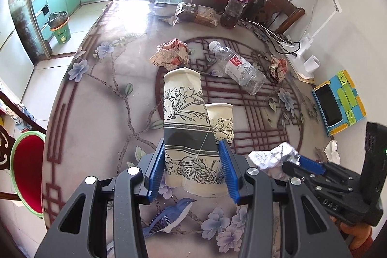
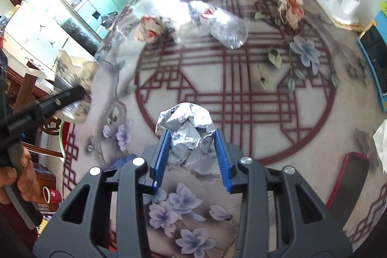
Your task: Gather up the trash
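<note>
My right tool (image 2: 192,156) grips a crumpled silver wrapper (image 2: 187,134) between its blue pads, above the flowered desk (image 2: 241,127). Farther off I see a clear plastic bottle (image 2: 223,27) lying between two crumpled paper wads (image 2: 150,28).

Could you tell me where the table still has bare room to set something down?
The left side of the table, beside the paper cups, lies bare to the edge. So does the lattice centre. The far half is crowded: two crumpled wads, a clear bottle.
</note>
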`<state>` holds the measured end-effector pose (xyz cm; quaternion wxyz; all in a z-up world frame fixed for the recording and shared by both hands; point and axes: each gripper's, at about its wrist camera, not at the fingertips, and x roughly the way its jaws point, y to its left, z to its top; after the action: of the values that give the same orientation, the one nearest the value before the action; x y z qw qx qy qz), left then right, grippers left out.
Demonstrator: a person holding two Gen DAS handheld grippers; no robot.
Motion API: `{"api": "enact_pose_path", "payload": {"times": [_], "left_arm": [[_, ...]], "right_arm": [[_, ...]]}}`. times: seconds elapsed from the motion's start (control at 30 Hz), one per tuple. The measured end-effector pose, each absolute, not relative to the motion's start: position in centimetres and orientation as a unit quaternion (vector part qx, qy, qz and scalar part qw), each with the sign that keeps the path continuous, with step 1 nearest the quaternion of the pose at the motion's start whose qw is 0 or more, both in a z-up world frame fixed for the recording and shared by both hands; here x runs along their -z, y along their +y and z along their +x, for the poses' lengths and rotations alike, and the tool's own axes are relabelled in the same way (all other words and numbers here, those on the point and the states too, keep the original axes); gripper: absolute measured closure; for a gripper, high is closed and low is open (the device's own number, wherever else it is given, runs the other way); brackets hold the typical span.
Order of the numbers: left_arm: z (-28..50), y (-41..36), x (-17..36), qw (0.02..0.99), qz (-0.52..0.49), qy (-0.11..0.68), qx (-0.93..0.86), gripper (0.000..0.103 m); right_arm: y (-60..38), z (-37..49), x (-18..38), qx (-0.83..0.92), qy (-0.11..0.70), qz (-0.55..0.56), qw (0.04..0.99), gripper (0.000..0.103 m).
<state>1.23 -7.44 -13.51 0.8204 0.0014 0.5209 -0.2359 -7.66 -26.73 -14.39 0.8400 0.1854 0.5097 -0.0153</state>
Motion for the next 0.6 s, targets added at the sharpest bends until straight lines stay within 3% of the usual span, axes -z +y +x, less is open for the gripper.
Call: {"api": "enact_pose_path", "payload": {"times": [0.6], "left_arm": [[2.0, 0.1, 12.0, 0.838, 0.0, 0.5, 0.22, 0.062]], "right_arm": [[-19.3, -4.8, 9.5, -0.013, 0.472, 0.157, 0.867, 0.066]]}}
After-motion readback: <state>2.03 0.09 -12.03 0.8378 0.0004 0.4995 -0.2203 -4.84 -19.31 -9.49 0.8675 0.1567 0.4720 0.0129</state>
